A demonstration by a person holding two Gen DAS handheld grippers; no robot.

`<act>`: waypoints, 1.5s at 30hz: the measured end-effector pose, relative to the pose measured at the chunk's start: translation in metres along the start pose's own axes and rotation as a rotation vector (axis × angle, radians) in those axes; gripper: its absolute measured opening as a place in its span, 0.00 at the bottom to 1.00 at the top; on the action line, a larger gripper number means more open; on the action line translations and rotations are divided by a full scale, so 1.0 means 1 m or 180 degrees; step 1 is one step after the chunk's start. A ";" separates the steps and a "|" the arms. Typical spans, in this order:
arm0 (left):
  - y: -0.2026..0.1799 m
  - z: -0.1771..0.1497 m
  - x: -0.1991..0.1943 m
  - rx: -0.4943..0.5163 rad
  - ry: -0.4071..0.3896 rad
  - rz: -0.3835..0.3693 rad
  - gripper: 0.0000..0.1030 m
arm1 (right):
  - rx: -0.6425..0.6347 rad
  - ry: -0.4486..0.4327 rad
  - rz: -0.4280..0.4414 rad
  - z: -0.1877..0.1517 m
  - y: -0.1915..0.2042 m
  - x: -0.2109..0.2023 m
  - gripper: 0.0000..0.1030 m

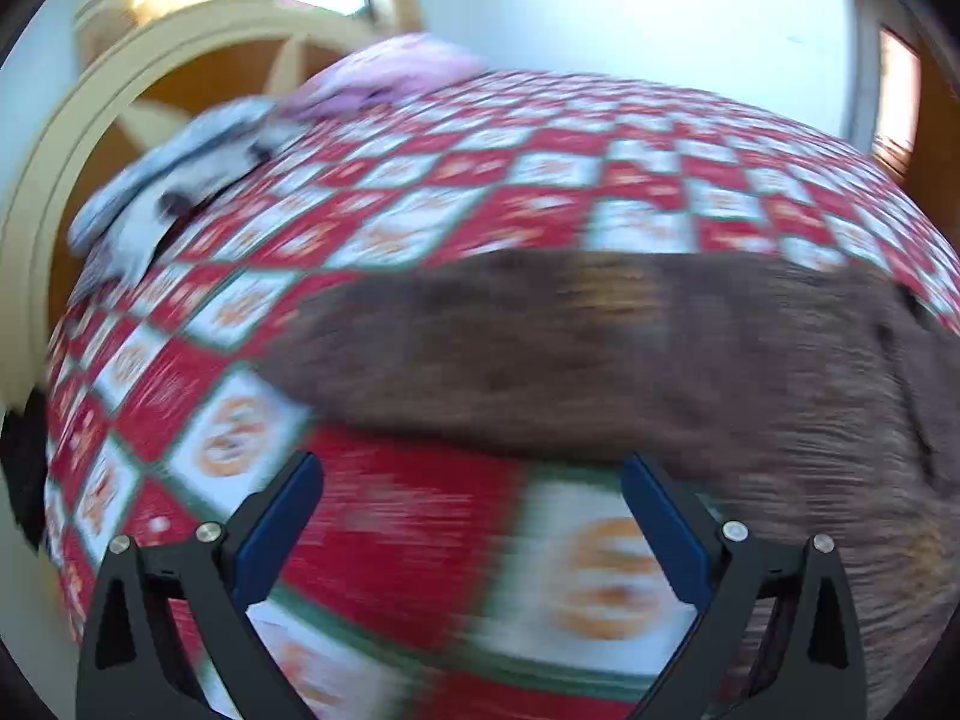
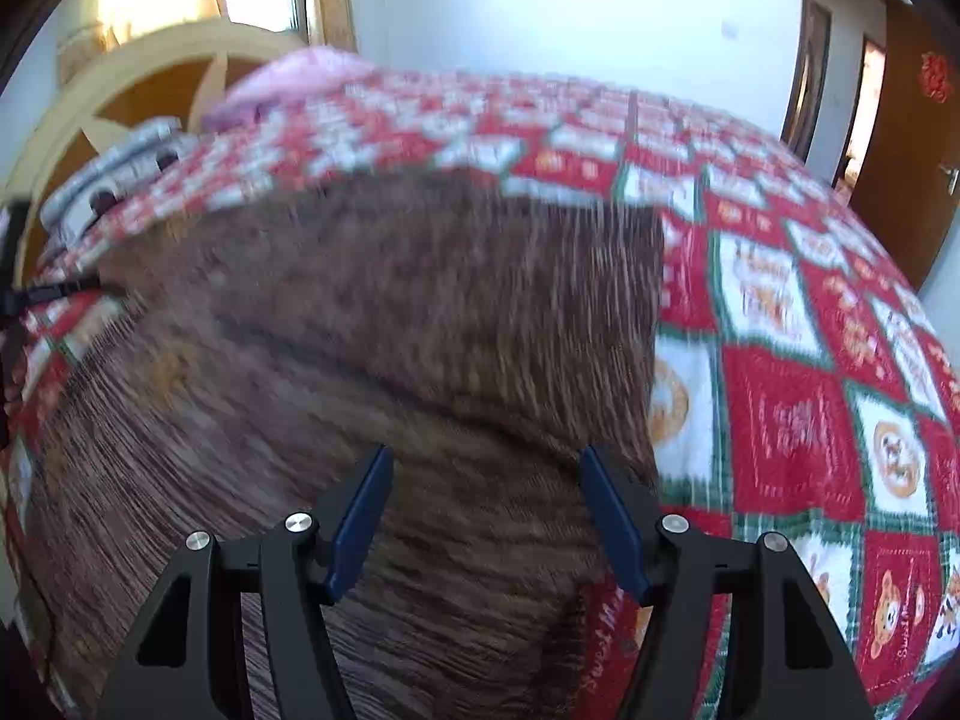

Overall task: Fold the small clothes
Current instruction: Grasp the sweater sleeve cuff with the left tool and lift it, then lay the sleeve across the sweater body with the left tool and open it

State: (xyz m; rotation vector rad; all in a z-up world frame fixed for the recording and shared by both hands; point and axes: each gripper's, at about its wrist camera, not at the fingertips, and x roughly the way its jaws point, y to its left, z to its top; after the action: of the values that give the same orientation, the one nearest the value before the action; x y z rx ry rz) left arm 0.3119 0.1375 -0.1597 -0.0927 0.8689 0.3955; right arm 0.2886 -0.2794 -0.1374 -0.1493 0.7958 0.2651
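Observation:
A brown ribbed garment (image 1: 600,348) lies spread on the red, white and green patchwork quilt (image 1: 396,540). My left gripper (image 1: 471,468) stands open just short of the garment's near edge, with only quilt between its blue pads (image 1: 282,528). In the right wrist view the same brown garment (image 2: 372,324) fills the left and middle, with a fold running across it. My right gripper (image 2: 486,462) is open above the cloth near its right edge, and its pads (image 2: 612,516) stand apart from the fabric. Both views are blurred by motion.
A pink cloth (image 1: 396,75) and a grey-white patterned garment (image 1: 180,168) lie at the quilt's far left edge, by a cream and wood headboard (image 1: 120,90). Bare quilt (image 2: 810,408) stretches to the right of the brown garment. A wooden door (image 2: 900,150) stands at far right.

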 end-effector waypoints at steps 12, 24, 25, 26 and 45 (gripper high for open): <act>0.105 0.002 0.032 -0.1309 0.0254 -0.0354 0.75 | -0.0098 0.0070 -0.0089 -0.005 0.008 0.021 0.66; 0.097 0.012 0.045 -0.1834 0.0305 -0.1034 0.50 | -0.0111 0.0037 -0.0204 -0.008 0.012 0.022 0.70; 0.098 0.014 0.049 -0.1874 0.0313 -0.1042 0.50 | -0.0112 0.0032 -0.0217 -0.008 0.012 0.022 0.71; 0.099 0.016 0.053 -0.1915 0.0316 -0.1058 0.50 | -0.0115 0.0029 -0.0228 -0.008 0.013 0.021 0.71; 0.080 0.055 0.014 -0.1621 -0.0171 -0.1031 0.07 | -0.0106 0.0018 -0.0233 -0.009 0.012 0.021 0.72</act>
State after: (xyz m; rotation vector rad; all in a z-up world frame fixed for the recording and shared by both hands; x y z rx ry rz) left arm 0.3302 0.2283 -0.1281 -0.6814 0.6691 0.3047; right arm 0.2932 -0.2661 -0.1597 -0.2102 0.7901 0.2088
